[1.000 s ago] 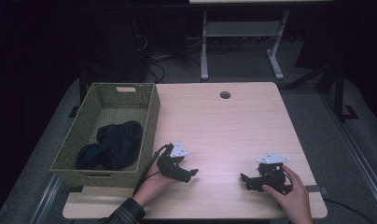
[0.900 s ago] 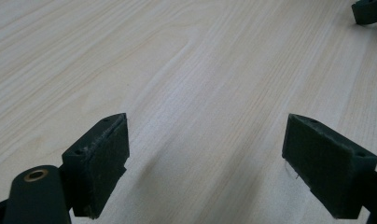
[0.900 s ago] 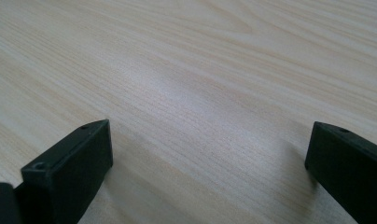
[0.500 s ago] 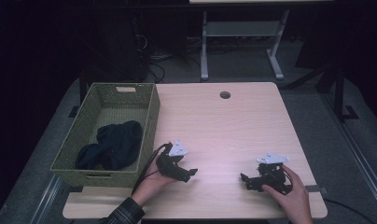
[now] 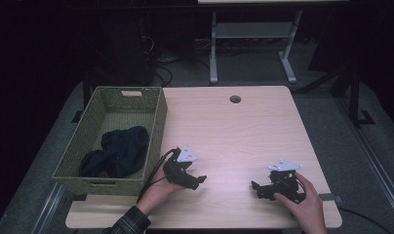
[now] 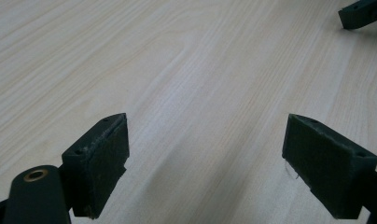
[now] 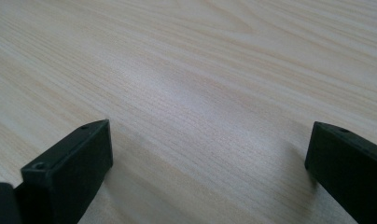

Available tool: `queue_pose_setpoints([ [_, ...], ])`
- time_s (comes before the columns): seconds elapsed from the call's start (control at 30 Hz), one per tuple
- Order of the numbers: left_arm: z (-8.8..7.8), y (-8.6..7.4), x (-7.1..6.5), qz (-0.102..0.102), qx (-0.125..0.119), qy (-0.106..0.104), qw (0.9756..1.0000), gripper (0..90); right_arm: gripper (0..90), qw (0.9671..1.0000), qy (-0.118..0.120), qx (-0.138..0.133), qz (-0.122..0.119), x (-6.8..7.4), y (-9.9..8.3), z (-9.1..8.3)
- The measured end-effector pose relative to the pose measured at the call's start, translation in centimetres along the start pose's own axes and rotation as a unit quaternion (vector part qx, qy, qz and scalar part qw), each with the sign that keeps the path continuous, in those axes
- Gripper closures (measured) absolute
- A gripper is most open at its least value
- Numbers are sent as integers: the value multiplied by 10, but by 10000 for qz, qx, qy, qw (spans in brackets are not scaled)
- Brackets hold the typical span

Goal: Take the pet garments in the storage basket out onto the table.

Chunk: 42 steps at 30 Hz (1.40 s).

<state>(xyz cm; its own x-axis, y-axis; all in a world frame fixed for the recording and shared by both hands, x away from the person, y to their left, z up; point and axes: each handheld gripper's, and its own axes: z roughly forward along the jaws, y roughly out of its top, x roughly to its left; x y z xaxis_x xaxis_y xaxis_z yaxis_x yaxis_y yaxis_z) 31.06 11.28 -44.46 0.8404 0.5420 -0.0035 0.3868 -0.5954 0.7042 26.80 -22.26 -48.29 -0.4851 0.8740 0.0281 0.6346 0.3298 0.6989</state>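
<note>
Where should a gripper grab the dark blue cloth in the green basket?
Probably at the raised bunched fold near the middle of the dark blue cloth, coming straight down from above. The green basket has tall walls all around, so a sideways approach looks blocked. The cloth lies crumpled, so its folds give the jaws something to pinch. The left gripper is closer and open.

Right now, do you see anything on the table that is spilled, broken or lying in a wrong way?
Nothing stands out. The dark cloth lies bunched inside the green basket, which stands level at the table's left edge. Both the left gripper and the right gripper rest open on bare wood, holding nothing.
</note>
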Motion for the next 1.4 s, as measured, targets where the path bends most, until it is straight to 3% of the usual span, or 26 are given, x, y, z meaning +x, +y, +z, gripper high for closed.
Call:
queue_pose_setpoints([
  [0.9,-16,14,2,-69,-122,-59,9999,143,4,10000,1,-1,0,0,0,0],
  [1.4,-25,23,2,-62,-64,-35,10000,143,4,10000,0,-1,0,0,0,0],
])
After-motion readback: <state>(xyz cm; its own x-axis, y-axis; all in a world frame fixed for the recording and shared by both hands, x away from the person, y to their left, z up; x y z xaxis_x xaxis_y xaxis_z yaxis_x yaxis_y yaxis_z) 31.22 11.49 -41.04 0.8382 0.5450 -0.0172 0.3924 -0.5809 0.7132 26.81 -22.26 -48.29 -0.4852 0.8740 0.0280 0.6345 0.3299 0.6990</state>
